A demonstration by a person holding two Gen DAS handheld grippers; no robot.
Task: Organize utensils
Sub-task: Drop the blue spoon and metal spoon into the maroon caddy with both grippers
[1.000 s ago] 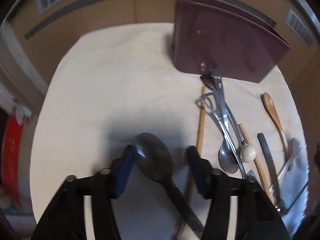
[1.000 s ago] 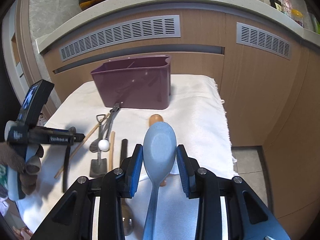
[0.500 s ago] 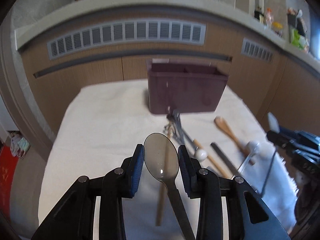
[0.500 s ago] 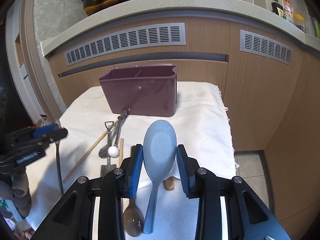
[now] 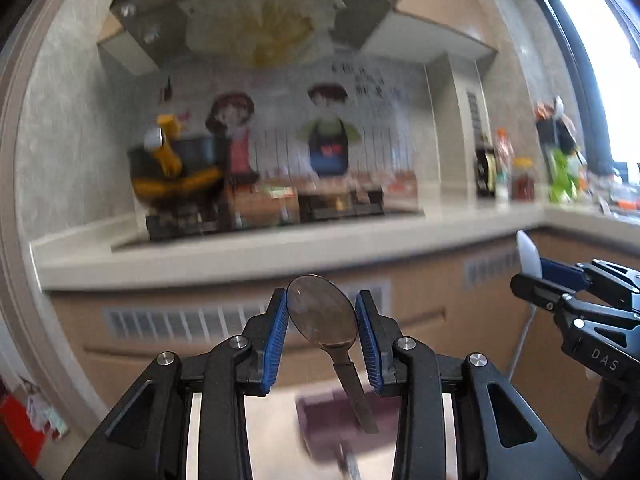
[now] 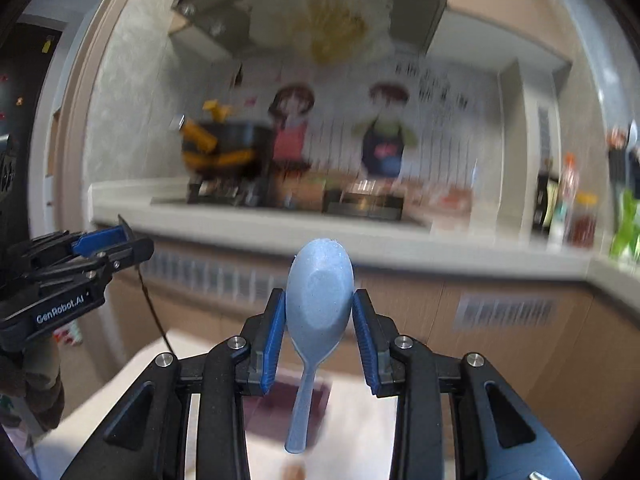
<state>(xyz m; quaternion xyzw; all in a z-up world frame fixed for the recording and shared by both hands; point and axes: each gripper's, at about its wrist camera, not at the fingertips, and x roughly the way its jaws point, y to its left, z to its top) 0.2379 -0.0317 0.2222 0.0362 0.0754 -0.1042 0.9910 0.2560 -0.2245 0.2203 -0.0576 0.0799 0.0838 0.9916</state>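
Note:
My left gripper [image 5: 322, 314] is shut on the bowl of a dark metal spoon [image 5: 323, 318], its handle hanging down. My right gripper [image 6: 319, 308] is shut on the bowl of a light blue plastic spoon [image 6: 318, 296], handle down. Both are raised high above the table. The maroon utensil holder [image 5: 324, 428] shows blurred far below between the left fingers, and also in the right wrist view [image 6: 280, 408]. The right gripper with the blue spoon's tip shows at the right of the left wrist view [image 5: 532, 268]; the left gripper shows at the left of the right wrist view [image 6: 116, 240].
A kitchen counter [image 5: 240, 252] with a stove, a dark pot with yellow handles [image 5: 176, 176] and bottles [image 5: 500, 176] lies ahead. Wooden cabinet fronts with vents [image 6: 504, 312] stand below it. The white cloth-covered table [image 6: 360, 432] is far below.
Both grippers have lifted and tilted up with their spoons; the view has swung from the table and holder to the counter and wall. The remaining utensils have left the views.

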